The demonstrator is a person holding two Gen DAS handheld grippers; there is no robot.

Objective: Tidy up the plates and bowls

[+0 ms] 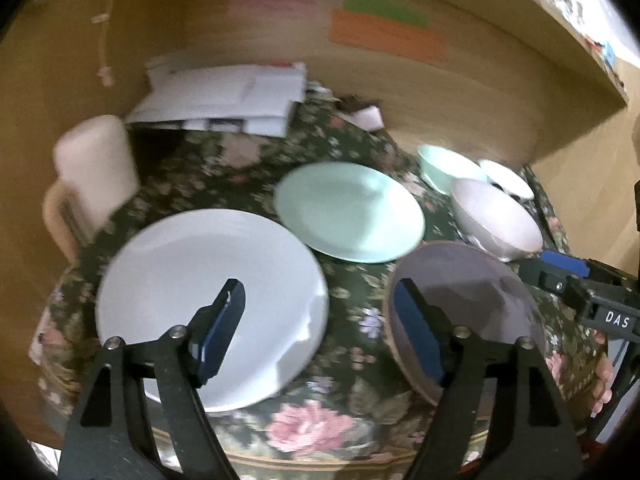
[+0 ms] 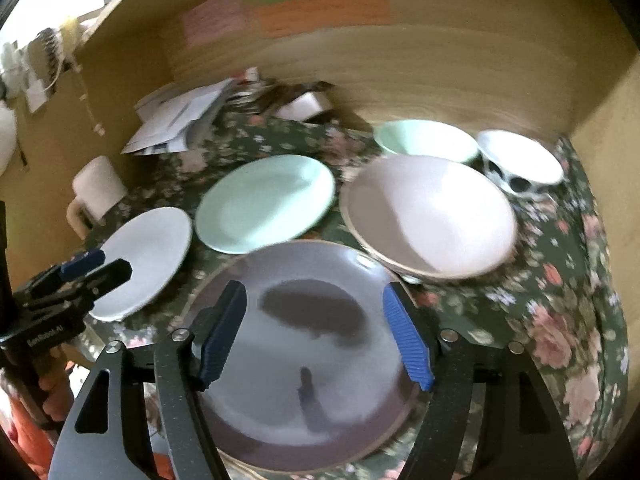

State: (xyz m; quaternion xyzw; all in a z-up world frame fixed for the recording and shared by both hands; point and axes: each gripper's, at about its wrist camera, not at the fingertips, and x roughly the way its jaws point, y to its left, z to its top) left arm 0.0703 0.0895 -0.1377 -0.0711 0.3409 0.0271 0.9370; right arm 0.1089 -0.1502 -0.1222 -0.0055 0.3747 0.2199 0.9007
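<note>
L gripper [image 1: 320, 336]: jaws spread, empty, hung betw white plate [image 1: 208, 304] & grey plate [image 1: 472, 304].
R gripper [image 2: 316, 336]: spread, empty, over grey plate at table's near edge.
Bowls [image 2: 432, 216]: far-right corner.
Handling: prob. ceramic — stiff, slick, breakable; pinch at rim.

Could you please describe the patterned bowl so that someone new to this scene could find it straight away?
Start at the floral tablecloth and look to its far right corner, against the wooden wall. Three bowls cluster there: a large pale pink bowl in front, a mint green bowl behind it, and the patterned bowl furthest right. It alone has dark blotches on its white outside.
</note>
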